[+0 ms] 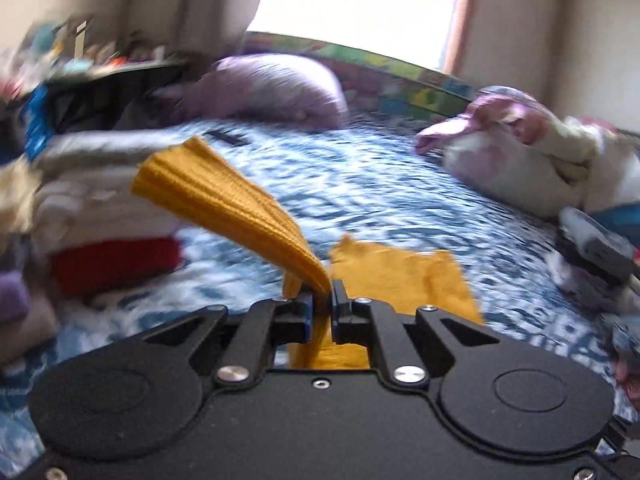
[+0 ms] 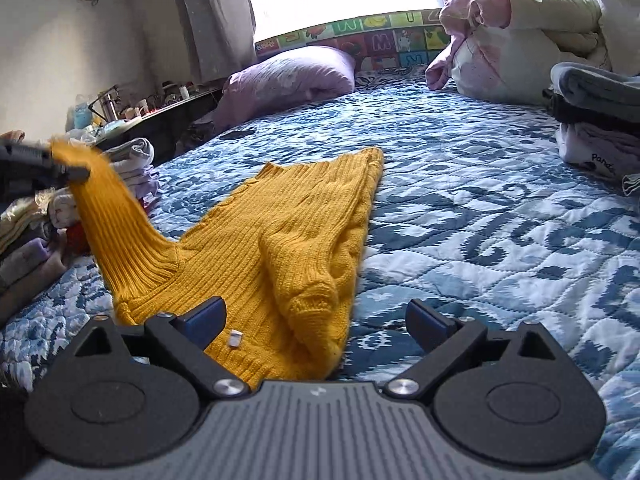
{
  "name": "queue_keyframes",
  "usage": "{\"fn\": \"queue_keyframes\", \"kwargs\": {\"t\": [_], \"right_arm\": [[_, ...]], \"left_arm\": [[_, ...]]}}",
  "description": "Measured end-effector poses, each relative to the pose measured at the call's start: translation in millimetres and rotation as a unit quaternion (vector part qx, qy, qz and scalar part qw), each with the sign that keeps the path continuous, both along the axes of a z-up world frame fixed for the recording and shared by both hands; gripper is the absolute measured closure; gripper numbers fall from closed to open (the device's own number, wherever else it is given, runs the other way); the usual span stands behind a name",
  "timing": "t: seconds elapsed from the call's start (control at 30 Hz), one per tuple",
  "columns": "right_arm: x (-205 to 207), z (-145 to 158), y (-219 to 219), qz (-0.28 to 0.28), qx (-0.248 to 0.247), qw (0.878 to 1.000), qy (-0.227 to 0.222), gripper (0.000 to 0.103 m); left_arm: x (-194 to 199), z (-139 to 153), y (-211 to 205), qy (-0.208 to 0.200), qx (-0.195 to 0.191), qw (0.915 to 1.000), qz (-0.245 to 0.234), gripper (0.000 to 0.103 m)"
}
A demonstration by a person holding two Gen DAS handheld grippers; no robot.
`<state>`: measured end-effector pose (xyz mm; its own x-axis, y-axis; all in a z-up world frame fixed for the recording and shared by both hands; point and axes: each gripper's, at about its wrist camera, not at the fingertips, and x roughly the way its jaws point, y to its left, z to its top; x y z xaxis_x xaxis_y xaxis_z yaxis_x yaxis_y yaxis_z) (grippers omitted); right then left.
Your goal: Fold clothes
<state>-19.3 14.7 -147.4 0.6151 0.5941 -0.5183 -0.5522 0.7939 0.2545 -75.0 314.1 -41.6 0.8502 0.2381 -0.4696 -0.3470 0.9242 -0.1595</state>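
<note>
The left tool (image 1: pixel 322 300) pinches a sleeve of the yellow sweater (image 2: pixel 280 216), lifted off the bed (image 2: pixel 480 200); the right tool (image 2: pixel 316 320) hangs spread over its hem. Carry the sleeve flat across the body, avoiding bunching.

A sweater (image 2: pixel 280 240) lay spread on the bed (image 2: pixel 480 220), running from the near edge toward the middle. One part of it rose off the bed toward the left edge, clamped in the left gripper (image 1: pixel 322 300). The right gripper (image 2: pixel 316 320) hung over the sweater's near end, jaws apart. A stack of folded clothes (image 2: pixel 36 236) sat along the left edge, another pile (image 2: pixel 600 120) at the right edge. A pillow (image 2: pixel 288 76) lay at the far edge, a bundled quilt (image 2: pixel 520 40) in the far right corner.
</note>
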Motion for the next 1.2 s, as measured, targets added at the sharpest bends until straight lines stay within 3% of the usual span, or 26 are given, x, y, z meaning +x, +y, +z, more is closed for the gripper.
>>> {"fn": "queue_keyframes", "kwargs": {"t": [0.27, 0.53, 0.77, 1.0, 1.07, 1.13, 1.2], "right_arm": [[4.9, 4.9, -20.1, -0.005, 0.024, 1.000, 0.015, 0.008], [20.8, 1.7, -61.0, -0.022, 0.120, 0.990, 0.073, 0.012], [34.8, -6.8, -98.0, -0.056, 0.213, 0.969, 0.113, 0.012], [50.6, -24.5, -109.9, -0.083, 0.264, 0.947, 0.165, 0.012], [54.2, -30.0, -103.4, -0.078, 0.266, 0.944, 0.177, 0.013], [57.3, -35.3, -95.7, -0.073, 0.263, 0.944, 0.187, 0.016], [60.3, -40.7, -86.9, -0.068, 0.258, 0.944, 0.194, 0.019]], "left_arm": [[35.5, 9.3, -83.0, 0.003, 0.073, 0.9933, -0.090, 0.097], [63.6, -13.2, -142.7, 0.022, 0.095, 0.9844, -0.147, 0.097], [77.6, -54.0, -183.0, 0.059, 0.109, 0.9745, -0.187, 0.097], [69.4, -86.1, -188.6, 0.082, 0.081, 0.9659, -0.231, 0.097], [64.6, -92.0, -188.7, 0.085, 0.076, 0.9623, -0.247, 0.091], [53.1, -88.0, -183.5, 0.079, 0.073, 0.9607, -0.256, 0.068], [37.3, -79.4, -173.0, 0.071, 0.074, 0.9617, -0.254, 0.067]]}}
